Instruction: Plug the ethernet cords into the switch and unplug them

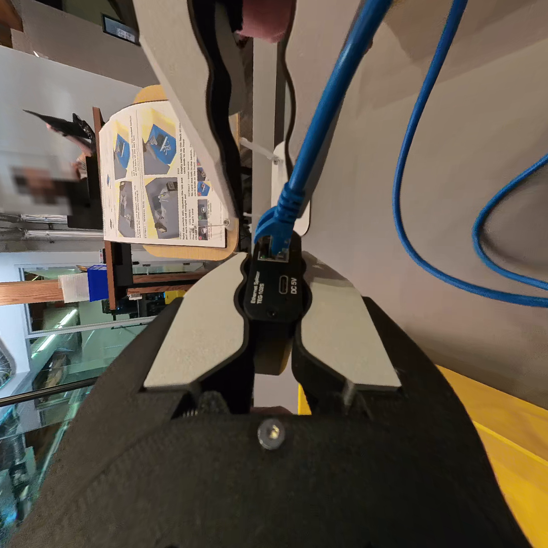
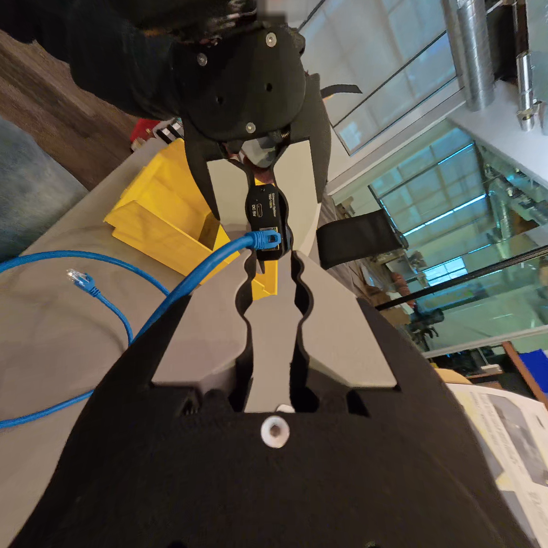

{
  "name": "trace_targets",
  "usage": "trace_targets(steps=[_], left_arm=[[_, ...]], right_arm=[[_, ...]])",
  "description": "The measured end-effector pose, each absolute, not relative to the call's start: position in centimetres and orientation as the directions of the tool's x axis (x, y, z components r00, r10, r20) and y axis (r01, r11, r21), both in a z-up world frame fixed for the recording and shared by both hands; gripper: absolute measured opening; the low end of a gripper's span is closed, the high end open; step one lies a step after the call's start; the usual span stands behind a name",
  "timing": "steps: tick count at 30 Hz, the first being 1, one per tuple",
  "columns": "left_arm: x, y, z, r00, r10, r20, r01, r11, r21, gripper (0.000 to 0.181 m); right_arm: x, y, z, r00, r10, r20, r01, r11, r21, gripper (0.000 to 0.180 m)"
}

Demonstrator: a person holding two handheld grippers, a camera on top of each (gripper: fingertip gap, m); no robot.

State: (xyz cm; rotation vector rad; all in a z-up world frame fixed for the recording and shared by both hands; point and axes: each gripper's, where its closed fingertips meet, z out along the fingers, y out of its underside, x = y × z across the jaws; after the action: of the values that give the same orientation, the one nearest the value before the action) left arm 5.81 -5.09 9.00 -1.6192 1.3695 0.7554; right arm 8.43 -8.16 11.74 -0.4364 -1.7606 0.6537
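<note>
Above the tabletop [image 2: 59, 341], left gripper [image 1: 274, 267] jaws clamp the switch [image 1: 274, 292], one blue cord [image 1: 323, 118] plugged in. Right gripper [image 2: 272, 261] jaws narrowly parted, empty. Second cord [image 2: 89, 284] lies loose on tabletop.

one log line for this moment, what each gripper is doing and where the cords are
left gripper: shut on switch | right gripper: open, empty | blue cord: plugged into switch | second cord end: loose on table
</note>
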Motion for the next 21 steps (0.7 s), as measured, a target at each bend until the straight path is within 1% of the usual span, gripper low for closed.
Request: trace_targets(steps=[1, 2, 5, 7, 10, 12, 13, 17, 19, 21], left_arm=[[5.9, -5.1, 9.1, 0.221, -0.456, -0.862, -0.971, -0.02, -0.238, 0.027], [5.9, -5.2, 9.0, 0.221, -0.461, -0.859, -0.971, -0.018, -0.24, 0.027], [6.2, -5.3, 8.9, 0.213, -0.471, -0.856, -0.97, 0.001, -0.242, 0.027], [6.4, -5.4, 8.9, 0.227, -0.491, -0.841, -0.964, 0.011, -0.267, 0.027], [6.5, -5.4, 8.9, 0.247, -0.508, -0.825, -0.956, 0.012, -0.293, 0.027], [6.4, -5.4, 9.2, 0.263, -0.507, -0.821, -0.95, 0.012, -0.311, 0.026], [6.6, -5.5, 9.2, 0.284, -0.527, -0.801, -0.938, 0.021, -0.346, 0.026], [7.4, -5.7, 9.6, 0.313, -0.561, -0.766, -0.911, 0.053, -0.41, 0.027], [7.9, -5.7, 9.7, 0.325, -0.577, -0.749, -0.898, 0.061, -0.436, 0.027], [8.1, -5.7, 9.9, 0.334, -0.58, -0.743, -0.89, 0.066, -0.451, 0.026]], right_arm=[[8.5, -8.3, 11.8, -0.278, 0.587, 0.761, -0.041, 0.784, -0.62, 0.02], [8.5, -8.5, 11.7, -0.29, 0.572, 0.767, -0.037, 0.794, -0.607, 0.017], [8.8, -8.6, 11.6, -0.303, 0.527, 0.794, -0.027, 0.828, -0.56, 0.015], [8.8, -8.6, 12.0, -0.292, 0.521, 0.802, -0.029, 0.834, -0.551, 0.019], [9.4, -8.3, 12.7, -0.278, 0.528, 0.802, -0.037, 0.829, -0.558, 0.018], [10.1, -7.2, 13.3, -0.241, 0.514, 0.823, 0.007, 0.849, -0.528, 0.018], [10.3, -6.8, 13.5, -0.235, 0.512, 0.826, 0.019, 0.852, -0.523, 0.02], [10.2, -7.6, 12.8, -0.292, 0.505, 0.812, -0.014, 0.847, -0.531, 0.023], [9.7, -8.4, 12.3, -0.309, 0.477, 0.823, -0.02, 0.862, -0.507, 0.025], [9.4, -9.6, 12.9, -0.303, 0.494, 0.815, -0.069, 0.842, -0.536, 0.023]])
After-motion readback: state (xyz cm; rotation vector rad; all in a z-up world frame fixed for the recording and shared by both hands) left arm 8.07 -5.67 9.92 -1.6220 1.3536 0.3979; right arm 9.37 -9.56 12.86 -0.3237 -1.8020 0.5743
